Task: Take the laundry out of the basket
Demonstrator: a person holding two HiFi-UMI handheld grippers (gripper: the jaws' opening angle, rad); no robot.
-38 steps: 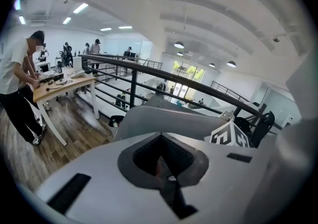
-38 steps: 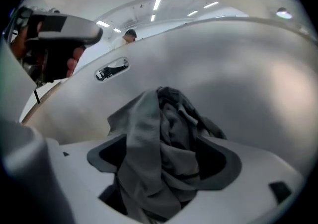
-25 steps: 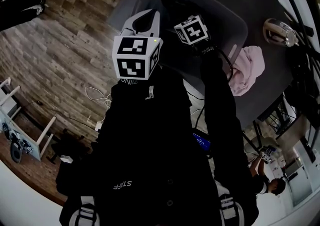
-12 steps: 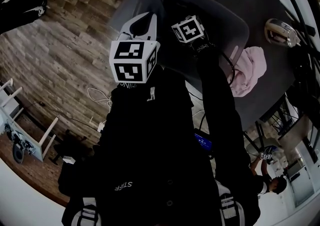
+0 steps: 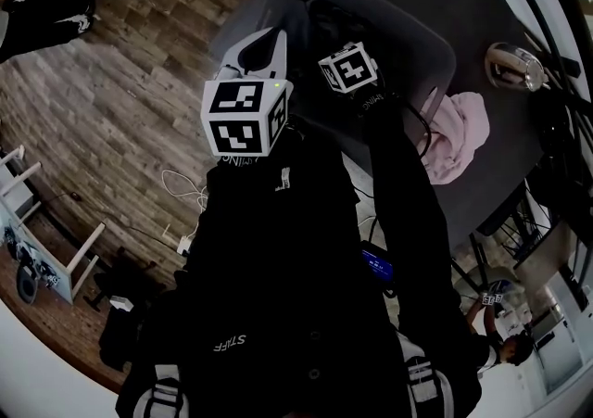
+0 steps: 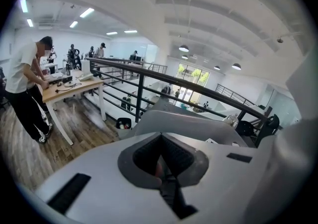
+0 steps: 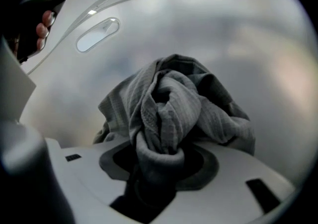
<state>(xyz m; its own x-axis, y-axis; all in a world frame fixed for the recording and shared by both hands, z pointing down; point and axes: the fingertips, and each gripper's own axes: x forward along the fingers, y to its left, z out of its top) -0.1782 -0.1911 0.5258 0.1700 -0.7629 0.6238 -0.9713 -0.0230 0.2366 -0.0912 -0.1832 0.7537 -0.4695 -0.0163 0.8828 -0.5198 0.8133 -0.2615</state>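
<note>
Closing just now, the right gripper (image 7: 159, 164) pinches the grey garment (image 7: 174, 104), bunched centre-frame in the basket (image 7: 238, 39); the left gripper (image 6: 161, 156), shut and empty, points away.

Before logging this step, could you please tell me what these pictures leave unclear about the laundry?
Right gripper view: the grey cloth, on which the right gripper's jaws have just been closing, hides whatever lies under it.
Left gripper view: a pinkish speck between the left gripper's pads, too small to name.
Head view: both grippers and shadow cover the basket's interior; remaining laundry unknown.
</note>
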